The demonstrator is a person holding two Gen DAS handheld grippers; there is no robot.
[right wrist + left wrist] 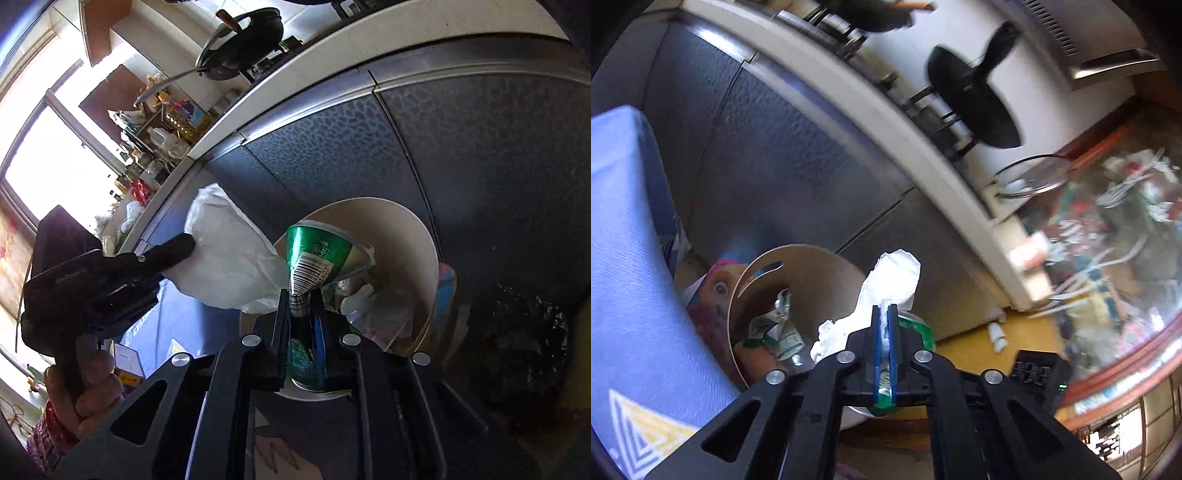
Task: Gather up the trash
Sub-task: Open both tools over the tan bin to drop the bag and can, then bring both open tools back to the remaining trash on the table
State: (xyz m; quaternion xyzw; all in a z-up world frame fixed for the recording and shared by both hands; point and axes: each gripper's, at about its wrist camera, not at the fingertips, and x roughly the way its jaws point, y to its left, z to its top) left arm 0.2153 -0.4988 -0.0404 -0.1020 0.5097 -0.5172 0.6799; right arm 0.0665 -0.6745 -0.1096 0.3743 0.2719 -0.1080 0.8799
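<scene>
My left gripper [884, 308] is shut on a crumpled white tissue [890, 282] and holds it at the rim of a round beige trash bin [738, 306]. The bin holds crumpled wrappers [775, 328]. In the right wrist view the left gripper [184, 243] shows from the side with the white tissue [225, 254] in it. My right gripper [300, 295] is shut on a crushed green paper cup [317, 258] with a barcode, held over the beige bin [417, 236]. The green cup also shows just behind the left fingers [919, 325].
Dark textured cabinet doors [783, 155] stand behind the bin under a white counter [886, 122] with black pans [971, 99]. A blue cloth [631, 258] is at left. A patterned tablecloth [1115, 240] is at right. A black trash bag [517, 332] lies right of the bin.
</scene>
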